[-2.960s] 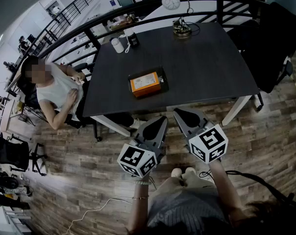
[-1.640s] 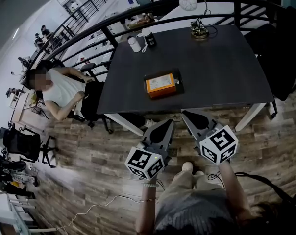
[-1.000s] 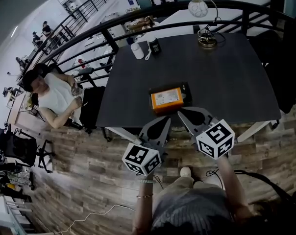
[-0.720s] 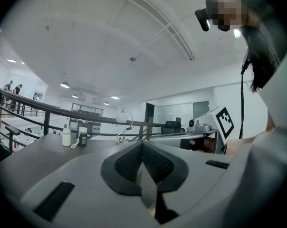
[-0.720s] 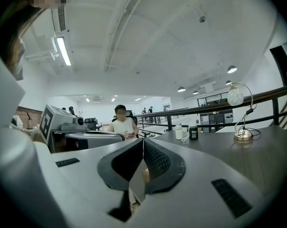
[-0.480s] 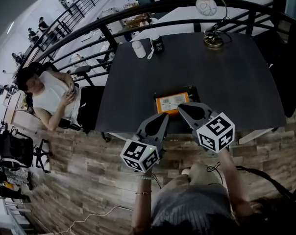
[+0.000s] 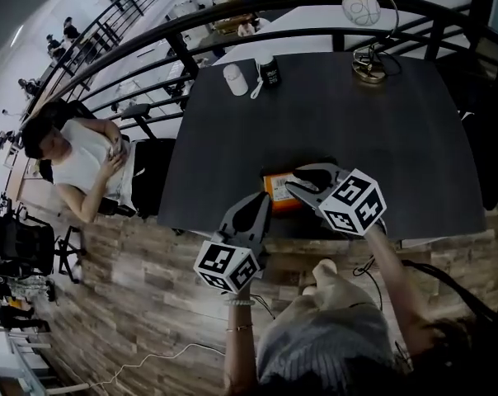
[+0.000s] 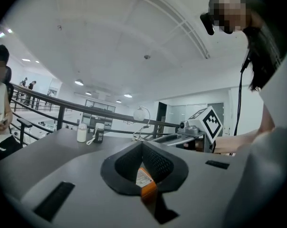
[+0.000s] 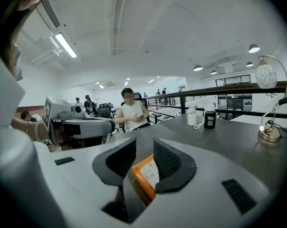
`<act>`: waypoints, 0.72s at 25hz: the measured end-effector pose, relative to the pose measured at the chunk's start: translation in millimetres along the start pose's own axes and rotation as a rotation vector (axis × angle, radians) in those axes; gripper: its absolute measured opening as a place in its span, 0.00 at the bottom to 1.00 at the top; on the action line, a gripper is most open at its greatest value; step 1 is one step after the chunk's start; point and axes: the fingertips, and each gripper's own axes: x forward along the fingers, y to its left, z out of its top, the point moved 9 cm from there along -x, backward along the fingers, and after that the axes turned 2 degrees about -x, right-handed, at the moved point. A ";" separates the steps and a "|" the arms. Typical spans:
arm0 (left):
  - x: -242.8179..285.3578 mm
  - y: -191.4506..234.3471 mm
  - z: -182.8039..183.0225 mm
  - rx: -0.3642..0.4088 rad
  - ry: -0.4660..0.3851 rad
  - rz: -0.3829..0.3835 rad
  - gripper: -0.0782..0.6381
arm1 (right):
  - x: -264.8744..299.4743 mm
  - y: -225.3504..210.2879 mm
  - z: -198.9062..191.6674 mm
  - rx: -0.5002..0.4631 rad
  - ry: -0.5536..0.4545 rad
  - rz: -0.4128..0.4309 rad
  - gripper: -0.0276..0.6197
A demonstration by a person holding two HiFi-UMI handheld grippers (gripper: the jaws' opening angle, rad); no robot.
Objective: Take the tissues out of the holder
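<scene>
An orange tissue pack [image 7: 279,188] lies in a low black holder [image 7: 263,190] near the front edge of the dark table [image 7: 381,147]. My right gripper [image 7: 292,180] hangs just over the pack's right part, jaws a little apart. In the right gripper view the pack [image 9: 148,175] shows through that gap, close below the gripper [image 9: 144,141]. My left gripper [image 7: 262,199] is at the table's front edge, left of the pack and apart from it. Its tips meet in the left gripper view [image 8: 142,144], with the pack [image 8: 144,180] seen beneath them.
A white bottle [image 7: 234,79] and a black can [image 7: 270,71] stand at the table's far left. A globe lamp [image 7: 369,71] stands at the far right. A black railing [image 7: 175,44] runs behind. A seated person [image 7: 76,159] is left of the table.
Both grippers have come forward from over the wooden floor to the table's front edge. The right one now covers part of the tissue pack, and the left one has reached the edge.
</scene>
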 end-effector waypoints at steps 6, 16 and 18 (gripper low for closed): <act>34.9 17.5 -0.9 -0.045 0.016 0.057 0.12 | 28.1 -44.4 -8.9 -0.042 0.158 0.095 0.20; 44.5 43.1 -6.7 -0.101 0.025 0.128 0.12 | 69.3 -56.2 -22.5 -0.084 0.346 0.203 0.20; 42.6 48.5 -10.2 -0.112 0.029 0.133 0.12 | 77.3 -55.8 -24.6 -0.106 0.384 0.207 0.20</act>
